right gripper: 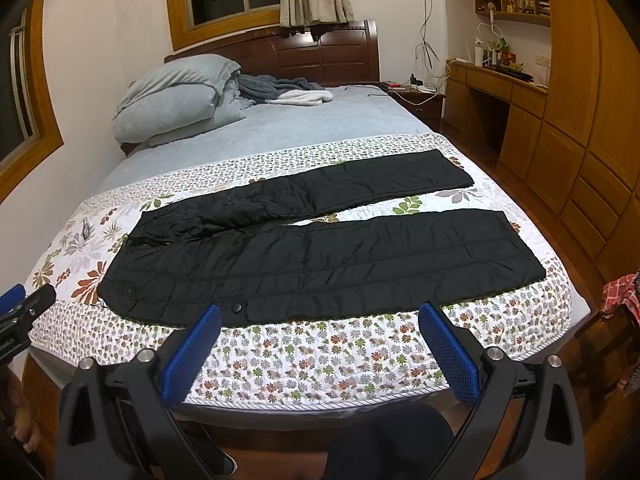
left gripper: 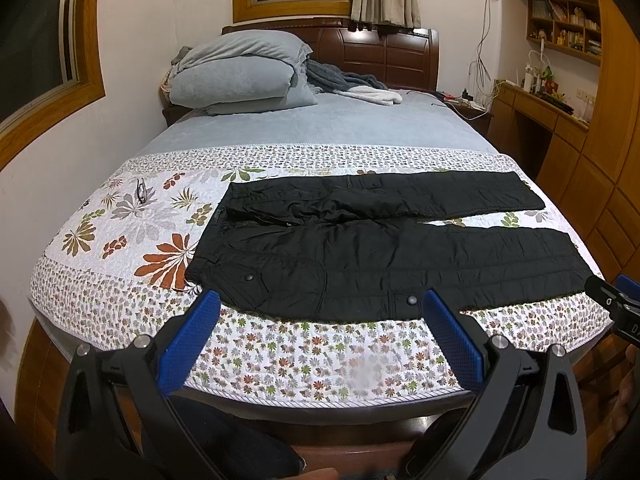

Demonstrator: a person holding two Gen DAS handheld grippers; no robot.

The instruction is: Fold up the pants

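Note:
Black quilted pants (left gripper: 380,256) lie flat and unfolded across the foot of the bed, waist to the left, both legs running to the right with a gap between them. They also show in the right wrist view (right gripper: 320,256). My left gripper (left gripper: 320,300) is open and empty, held over the bed's near edge just short of the waist and thigh. My right gripper (right gripper: 320,316) is open and empty, just short of the near leg. Each gripper's tip shows at the side of the other's view.
A floral quilt (left gripper: 280,352) covers the foot of the bed. Folded grey bedding (left gripper: 240,72) and a crumpled blanket lie by the headboard. Eyeglasses (left gripper: 141,191) rest on the quilt at the left. A wooden desk and cabinets (right gripper: 568,160) line the right wall.

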